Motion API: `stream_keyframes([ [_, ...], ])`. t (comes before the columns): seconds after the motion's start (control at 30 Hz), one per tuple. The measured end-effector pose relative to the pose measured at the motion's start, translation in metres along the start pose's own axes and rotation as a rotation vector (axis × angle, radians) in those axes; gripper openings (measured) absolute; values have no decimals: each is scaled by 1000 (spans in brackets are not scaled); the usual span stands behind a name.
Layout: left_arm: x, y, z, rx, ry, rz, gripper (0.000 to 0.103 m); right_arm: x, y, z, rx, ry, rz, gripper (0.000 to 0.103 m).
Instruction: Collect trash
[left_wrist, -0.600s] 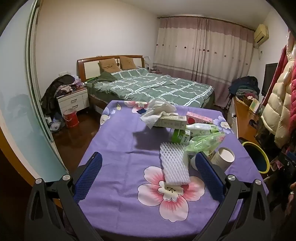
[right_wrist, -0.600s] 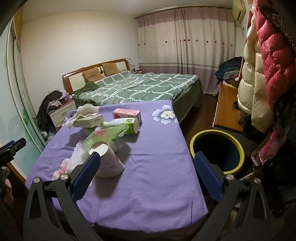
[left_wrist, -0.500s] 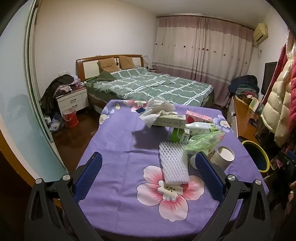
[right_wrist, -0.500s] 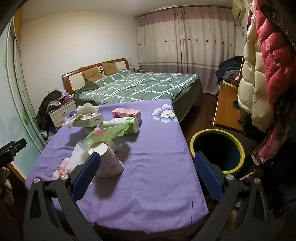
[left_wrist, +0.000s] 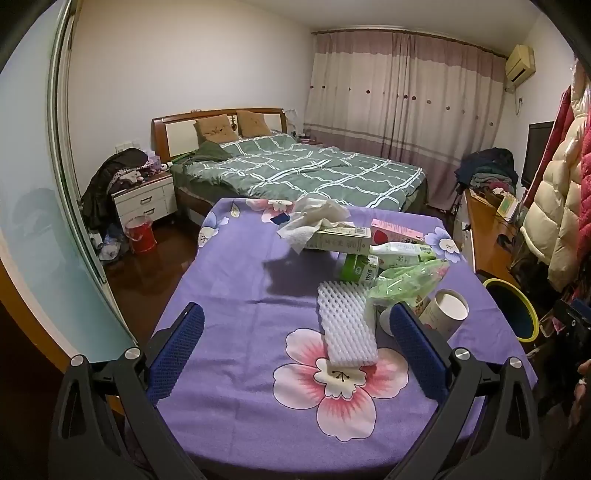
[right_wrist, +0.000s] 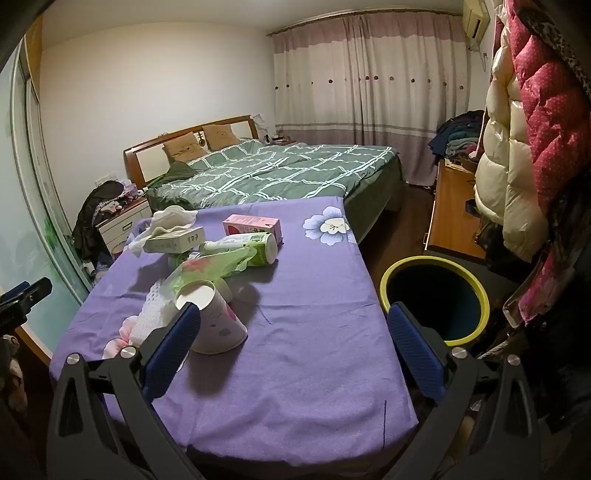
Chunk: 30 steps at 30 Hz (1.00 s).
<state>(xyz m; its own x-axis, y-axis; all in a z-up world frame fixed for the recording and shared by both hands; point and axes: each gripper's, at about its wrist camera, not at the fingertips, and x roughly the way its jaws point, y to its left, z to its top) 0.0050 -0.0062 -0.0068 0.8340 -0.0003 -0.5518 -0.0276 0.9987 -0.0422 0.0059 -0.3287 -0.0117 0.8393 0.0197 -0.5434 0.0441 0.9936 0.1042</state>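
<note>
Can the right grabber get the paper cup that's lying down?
Probably yes. The right gripper is open, and the paper cup lies on its side just past its left finger, on the near edge of the pile. Nothing sits in front of it.

bed (left_wrist: 303, 173), green checked quilt | nightstand (left_wrist: 146, 201), clothes piled | curtains (right_wrist: 369, 92) drawn | coats (right_wrist: 524, 147) hanging right
</note>
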Motion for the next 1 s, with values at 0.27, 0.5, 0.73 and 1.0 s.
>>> stream_keyframes([
  [0.27, -1, 1, 0, 2, -2, -2, 99, 1, -1, -1, 0, 1, 0, 97],
  [0.5, 0, 1, -1, 5, 3, -3, 99, 1, -1, -1, 2, 2, 0, 97],
  [0.73, -1, 0, -1, 6, 5, -6, 99, 3, 1, -2, 1, 3, 2, 97],
  [1.0, 0, -2, -2, 11, 6, -7, 99, 4, 1, -2, 2, 4, 3, 97],
])
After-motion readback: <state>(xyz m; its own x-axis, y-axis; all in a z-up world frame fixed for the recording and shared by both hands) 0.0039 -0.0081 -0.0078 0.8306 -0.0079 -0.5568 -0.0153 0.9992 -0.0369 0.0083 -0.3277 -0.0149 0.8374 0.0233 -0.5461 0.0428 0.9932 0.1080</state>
